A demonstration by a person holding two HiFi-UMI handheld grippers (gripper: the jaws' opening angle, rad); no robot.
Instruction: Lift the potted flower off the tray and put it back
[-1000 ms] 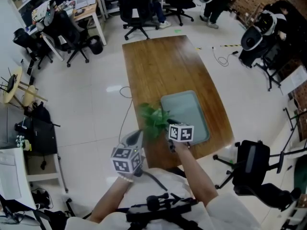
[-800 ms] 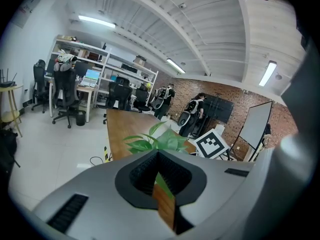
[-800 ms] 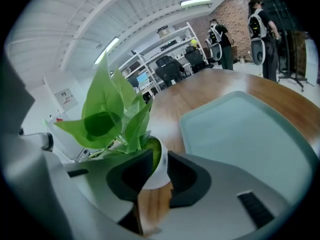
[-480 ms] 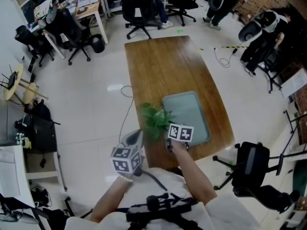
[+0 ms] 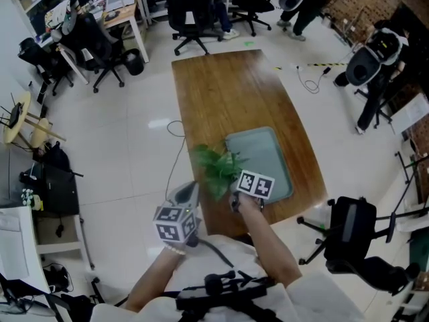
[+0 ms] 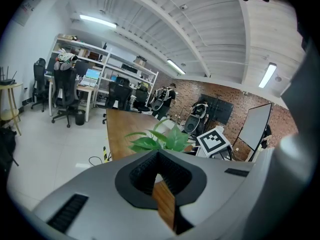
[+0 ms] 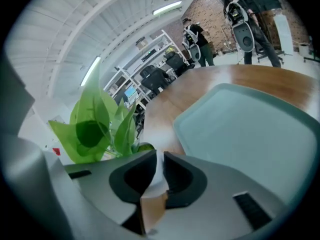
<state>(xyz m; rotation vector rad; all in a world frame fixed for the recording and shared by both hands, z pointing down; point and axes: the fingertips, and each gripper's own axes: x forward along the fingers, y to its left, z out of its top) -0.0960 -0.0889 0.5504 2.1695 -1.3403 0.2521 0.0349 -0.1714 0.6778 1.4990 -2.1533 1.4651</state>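
Note:
The potted flower [image 5: 216,166] stands on the wooden table [image 5: 228,92], just left of the empty grey-green tray [image 5: 265,156]. Its green leaves [image 7: 97,129] rise at the left of the right gripper view. My right gripper [image 5: 236,193] is at the plant's near side. Its jaws are closing, and the white pot wall [image 7: 157,176] fills the narrow gap between the pads of my right gripper [image 7: 159,159]. My left gripper [image 5: 189,189] hangs beside the table's left edge, level with the plant. In its own view my left gripper [image 6: 159,156] has its tips together and holds nothing; the flower [image 6: 162,139] shows beyond them.
The tray [image 7: 250,134] lies to the right of the pot. The table [image 7: 225,76] stretches away beyond it. Office chairs [image 5: 191,12] and desks stand past the table's far end, and a black chair [image 5: 352,237] sits off the near right corner.
The right gripper's marker cube has rolled a little and stayed by the plant. The left gripper, plant and tray have not moved.

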